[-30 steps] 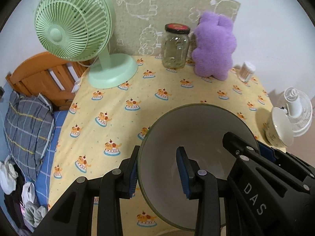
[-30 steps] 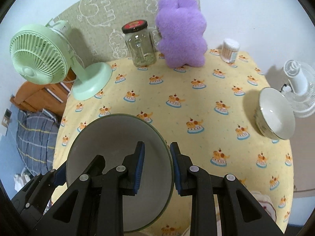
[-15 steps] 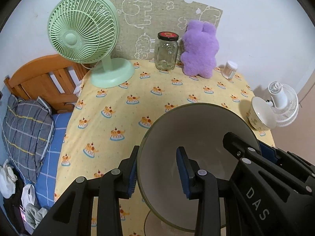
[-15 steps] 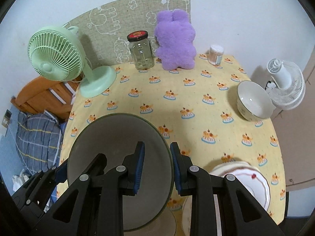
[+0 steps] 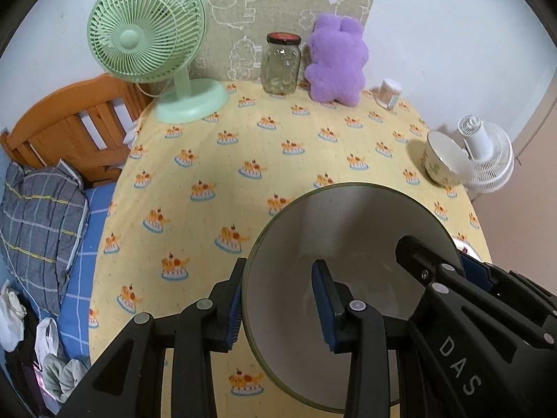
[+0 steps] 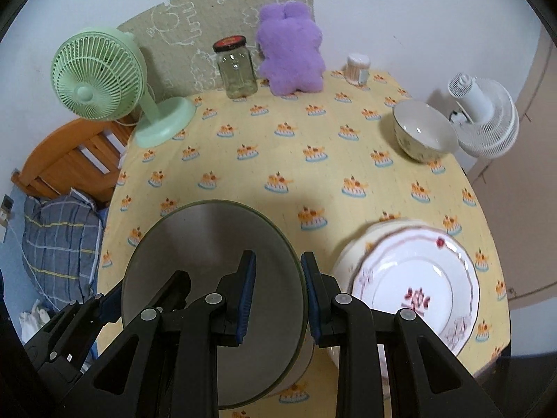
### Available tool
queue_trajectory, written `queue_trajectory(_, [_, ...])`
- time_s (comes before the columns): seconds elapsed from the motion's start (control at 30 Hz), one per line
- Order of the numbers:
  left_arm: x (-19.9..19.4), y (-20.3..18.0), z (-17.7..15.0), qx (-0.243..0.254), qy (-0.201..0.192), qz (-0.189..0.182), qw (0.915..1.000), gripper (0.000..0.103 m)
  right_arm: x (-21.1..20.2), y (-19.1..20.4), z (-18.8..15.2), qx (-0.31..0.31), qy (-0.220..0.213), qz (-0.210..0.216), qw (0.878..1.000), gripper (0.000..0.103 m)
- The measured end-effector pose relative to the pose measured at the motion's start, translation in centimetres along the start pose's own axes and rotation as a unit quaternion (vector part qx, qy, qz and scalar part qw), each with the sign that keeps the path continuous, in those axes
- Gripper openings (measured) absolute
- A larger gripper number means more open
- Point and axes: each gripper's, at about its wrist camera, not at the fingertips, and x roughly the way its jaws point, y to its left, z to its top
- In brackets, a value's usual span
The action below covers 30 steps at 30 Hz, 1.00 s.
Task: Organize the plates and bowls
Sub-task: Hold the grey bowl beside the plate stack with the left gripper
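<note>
Both grippers, left (image 5: 276, 299) and right (image 6: 277, 294), clamp the grey bowl's (image 6: 209, 261) rim, carrying it; next, probably lower it beside the plates (image 6: 414, 289).

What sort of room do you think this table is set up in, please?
Probably a bedroom at home: a wooden bed frame with a plaid pillow sits beside the table, and a purple plush toy leans against the wall.

Bench rear: green fan (image 5: 146, 31) at left, lidded glass jar (image 5: 282, 64) beside purple plush toy (image 5: 336, 61), small swab container (image 5: 389, 93). White fan (image 6: 484, 118) off right edge. Wooden bed frame (image 5: 73, 129), plaid pillow (image 5: 38, 223) left.
</note>
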Motion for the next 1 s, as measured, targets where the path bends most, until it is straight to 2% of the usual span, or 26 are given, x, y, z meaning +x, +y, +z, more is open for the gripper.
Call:
queue_trajectory(0.5, [2.3, 0.5, -4.6, 0.0, 0.048, -0.018, 0.9987, 0.035, 2.2, -0.5, -4.9, 0.015, 0.046, -0.024, 0.999, 0.03])
queue_trajectory(1.0, [3.7, 1.7, -5.0, -0.014, 0.058, -0.021, 0.998, 0.035, 3.7, 0.3, -5.2, 0.008, 0.056, -0.027, 0.998, 0.03])
